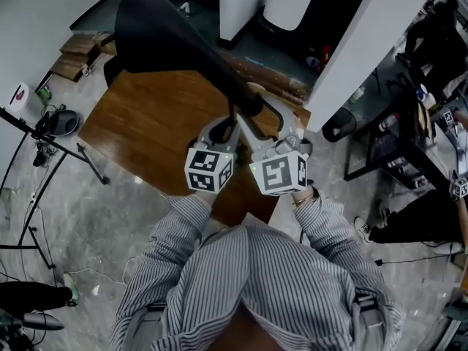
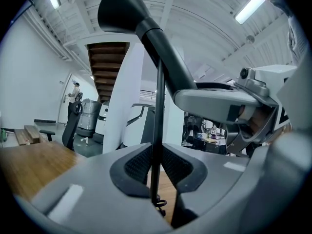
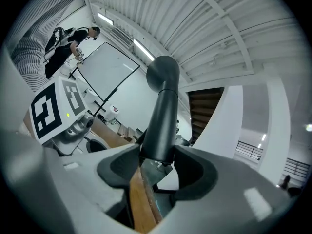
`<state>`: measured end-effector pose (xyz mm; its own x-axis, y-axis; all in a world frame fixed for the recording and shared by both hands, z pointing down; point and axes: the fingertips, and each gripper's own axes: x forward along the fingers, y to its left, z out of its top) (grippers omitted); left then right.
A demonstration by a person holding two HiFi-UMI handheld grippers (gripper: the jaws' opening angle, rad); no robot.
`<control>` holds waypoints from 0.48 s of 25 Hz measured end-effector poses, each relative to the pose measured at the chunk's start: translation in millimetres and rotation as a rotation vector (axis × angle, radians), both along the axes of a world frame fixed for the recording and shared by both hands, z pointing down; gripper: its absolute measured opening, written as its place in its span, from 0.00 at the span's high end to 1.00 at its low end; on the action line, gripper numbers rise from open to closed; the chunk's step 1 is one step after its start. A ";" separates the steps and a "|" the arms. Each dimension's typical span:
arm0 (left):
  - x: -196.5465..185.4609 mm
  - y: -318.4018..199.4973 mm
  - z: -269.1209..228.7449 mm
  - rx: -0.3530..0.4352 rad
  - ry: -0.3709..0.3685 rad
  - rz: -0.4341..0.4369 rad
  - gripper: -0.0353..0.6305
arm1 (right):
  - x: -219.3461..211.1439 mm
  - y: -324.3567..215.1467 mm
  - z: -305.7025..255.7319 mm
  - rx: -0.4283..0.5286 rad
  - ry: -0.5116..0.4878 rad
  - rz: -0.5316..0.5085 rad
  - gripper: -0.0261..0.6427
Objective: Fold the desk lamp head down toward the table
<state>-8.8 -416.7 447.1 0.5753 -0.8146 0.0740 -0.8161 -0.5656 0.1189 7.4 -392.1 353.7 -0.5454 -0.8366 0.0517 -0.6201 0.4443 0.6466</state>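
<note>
The black desk lamp stands on the wooden table (image 1: 139, 134), and its wide cone head (image 1: 157, 28) is raised at the upper left. In the left gripper view the head (image 2: 119, 9) tops a thick neck above the thin stem (image 2: 158, 106). My left gripper (image 2: 156, 167) is shut on that stem, with both pads against it. In the head view it (image 1: 228, 129) reaches in from below the neck. My right gripper (image 3: 157, 172) stands open, and the lower end of the thick neck (image 3: 162, 121) sits between its pads. It (image 1: 262, 117) lies just right of the left one.
A tripod stand (image 1: 51, 141) is on the floor to the left of the table. A white column (image 1: 373, 42) rises at the back right, with a dark rack (image 1: 395, 141) beside it. Wooden planks (image 1: 73, 57) lie at the far left. The table's near edge (image 3: 139, 204) runs under the right gripper.
</note>
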 end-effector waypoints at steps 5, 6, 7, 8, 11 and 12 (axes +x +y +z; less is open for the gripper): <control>-0.4 0.9 -1.6 -0.009 0.034 -0.016 0.85 | -0.2 -0.2 -1.9 0.000 -0.004 0.024 0.65; -0.1 1.5 -1.9 -0.008 0.032 -0.018 0.85 | 0.0 0.4 -2.4 0.000 -0.008 0.025 0.65; 0.1 2.0 -2.0 -0.007 0.029 -0.018 0.85 | 0.2 1.0 -2.6 0.000 -0.009 0.026 0.65; 0.1 2.2 -1.8 -0.007 0.026 -0.017 0.85 | 0.3 1.4 -2.6 0.000 -0.008 0.025 0.65; -1.3 0.5 -1.4 -0.010 0.041 -0.014 0.85 | 0.4 -0.8 0.3 0.003 0.011 0.011 0.65; -1.4 0.0 -1.4 -0.012 0.048 -0.013 0.85 | 0.8 -1.7 1.5 0.005 0.019 0.006 0.65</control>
<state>-10.2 -416.6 445.7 0.5675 -0.8214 0.0562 -0.8167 -0.5530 0.1649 8.1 -393.8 355.2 -0.5394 -0.8400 0.0583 -0.6100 0.4376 0.6606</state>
